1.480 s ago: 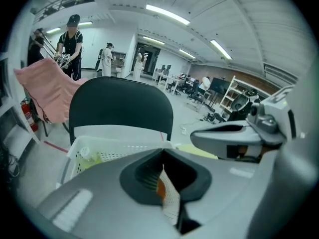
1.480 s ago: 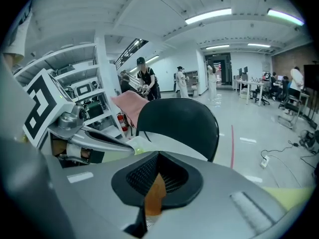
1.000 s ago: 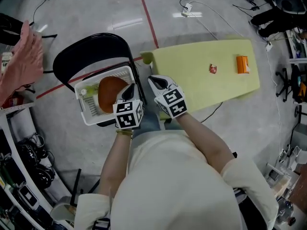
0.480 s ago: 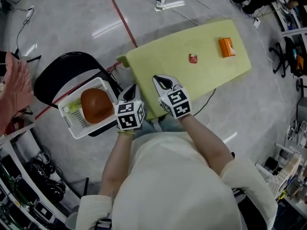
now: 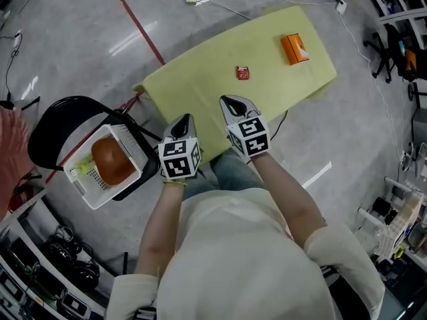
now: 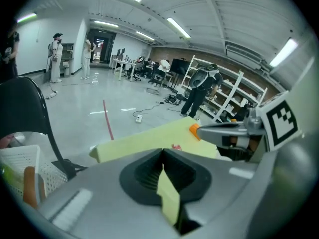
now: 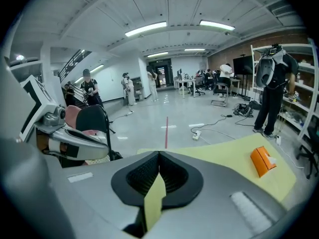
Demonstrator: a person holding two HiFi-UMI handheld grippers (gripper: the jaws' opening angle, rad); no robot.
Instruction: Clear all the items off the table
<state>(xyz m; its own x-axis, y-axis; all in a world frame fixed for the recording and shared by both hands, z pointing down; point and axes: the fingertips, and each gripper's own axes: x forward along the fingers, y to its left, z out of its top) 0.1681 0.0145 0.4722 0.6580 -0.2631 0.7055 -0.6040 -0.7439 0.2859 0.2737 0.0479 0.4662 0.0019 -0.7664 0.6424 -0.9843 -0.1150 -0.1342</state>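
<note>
L gripper [image 5: 186, 118], R gripper [image 5: 231, 101] closed, near table [image 5: 200, 79]

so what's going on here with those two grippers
A person holds the left gripper and right gripper, both shut and empty, at the near edge of the yellow table. An orange box and a small red item lie on it. The white basket on the chair holds a brown round thing.
</note>
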